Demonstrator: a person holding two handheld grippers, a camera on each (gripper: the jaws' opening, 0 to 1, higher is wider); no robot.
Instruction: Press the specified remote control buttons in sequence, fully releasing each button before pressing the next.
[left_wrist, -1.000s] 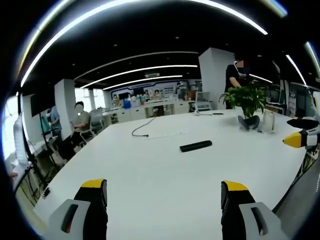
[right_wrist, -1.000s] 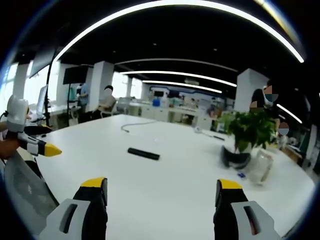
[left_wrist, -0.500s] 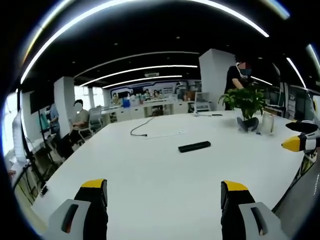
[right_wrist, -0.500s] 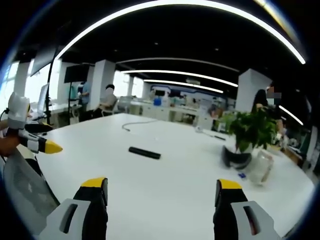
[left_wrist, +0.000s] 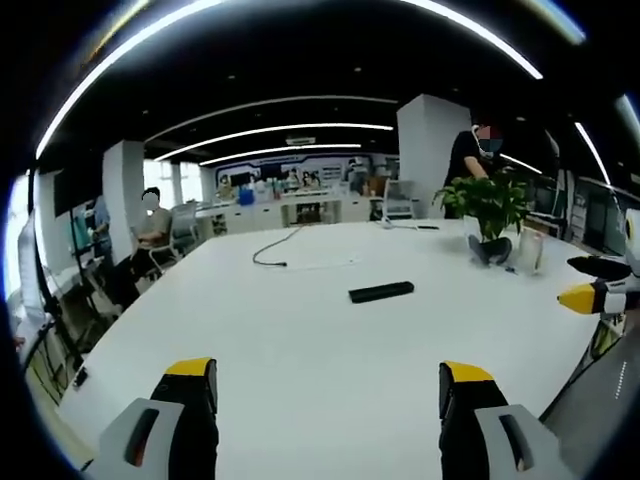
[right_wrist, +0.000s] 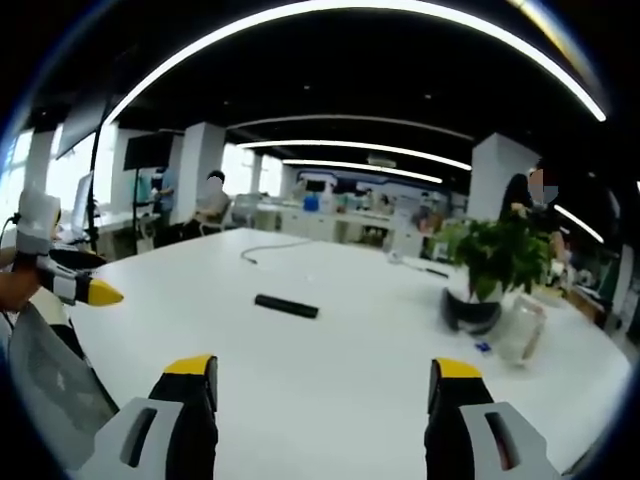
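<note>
we're holding both tongs, left tongs (left_wrist: 328, 400) and right tongs (right_wrist: 316, 398), gaping wide over the white desk (left_wrist: 300, 340), black remote (left_wrist: 381, 291) lying well ahead, potted plant (right_wrist: 490, 262) beyond, no readable labels

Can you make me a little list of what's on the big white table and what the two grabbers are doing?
table: white table, large
remote: black remote control, lying flat near the middle, nothing touching it
plant: green potted plant past the remote
jar: clear jar beside the plant
cable: dark cable at the far side
left gripper: jaws apart, holding nothing, short of the remote
right gripper: jaws apart, holding nothing, short of the remote
</note>
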